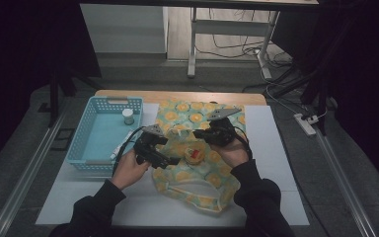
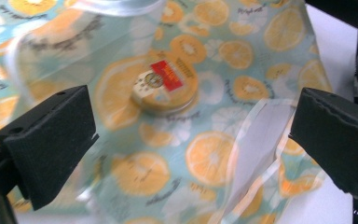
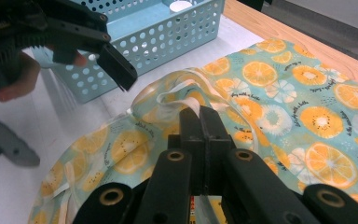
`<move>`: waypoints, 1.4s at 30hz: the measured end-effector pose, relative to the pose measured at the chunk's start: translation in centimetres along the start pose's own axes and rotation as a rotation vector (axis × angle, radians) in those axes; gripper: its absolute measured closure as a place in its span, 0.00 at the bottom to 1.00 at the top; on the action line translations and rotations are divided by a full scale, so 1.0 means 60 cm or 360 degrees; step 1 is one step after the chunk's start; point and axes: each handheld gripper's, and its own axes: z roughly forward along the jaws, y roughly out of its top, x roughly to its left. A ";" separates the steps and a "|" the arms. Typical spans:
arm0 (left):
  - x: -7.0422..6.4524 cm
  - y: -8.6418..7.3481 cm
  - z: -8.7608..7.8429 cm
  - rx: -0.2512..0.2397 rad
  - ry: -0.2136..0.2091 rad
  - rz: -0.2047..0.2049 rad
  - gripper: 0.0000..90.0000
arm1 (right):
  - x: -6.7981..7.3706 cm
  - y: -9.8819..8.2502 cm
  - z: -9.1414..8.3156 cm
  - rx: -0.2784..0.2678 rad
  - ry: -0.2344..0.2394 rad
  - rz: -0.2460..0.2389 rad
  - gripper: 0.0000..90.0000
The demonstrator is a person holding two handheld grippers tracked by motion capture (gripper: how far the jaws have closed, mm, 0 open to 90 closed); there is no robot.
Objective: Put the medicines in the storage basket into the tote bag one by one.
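Table [image 1: 286, 197] with white mat, teal basket [image 1: 86, 143] at left, orange-print cloth bag [image 1: 212, 177] in the middle. Basket holds a small jar [image 1: 127, 116] and a white stick-like item [image 1: 121, 144].

Bag lies flat, mouth toward the person, white-trimmed handles [image 1: 192, 195] loose at the near end. A round tin [image 2: 165, 88] with a red label sits on the bag fabric, about mid-bag; can't tell for sure if it's on top or just inside the opened mouth.

Right gripper [image 3: 199, 126]: jaws closed together, pinching a fold of the bag's white-trimmed edge, lifting it. Left gripper [image 2: 186, 135]: jaws wide apart, nothing between them, hovering above the bag with the tin ahead of it.

Likely step: get the tin into or out of the bag. To do it well: right keeps the edge raised and steady so the mouth stays open; left comes down straddling the tin across its width, pads level on the rim, clear of loose fabric and handle strap before closing. Risk: pinching cloth with the tin, or the flat tin slipping.
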 end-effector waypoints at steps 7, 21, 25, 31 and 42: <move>0.013 -0.012 -0.025 -0.0025 0.0008 -0.0032 0.01 | 0.000 0.000 -0.001 -0.0001 0.0006 0.0001 1.00; 0.039 -0.033 -0.082 -0.0012 0.0188 -0.0115 0.00 | 0.001 0.000 -0.001 0.0002 0.0010 0.0008 1.00; 0.049 -0.040 -0.099 -0.0011 0.0243 -0.0138 0.00 | 0.001 0.000 -0.001 0.0001 0.0005 0.0007 1.00; 0.066 -0.052 -0.118 0.0012 0.0302 -0.0168 0.00 | 0.001 -0.001 0.001 0.0009 0.0004 0.0008 1.00; 0.100 -0.072 -0.144 0.0044 0.0432 -0.0242 0.00 | 0.002 -0.001 0.002 0.0011 0.0006 0.0005 1.00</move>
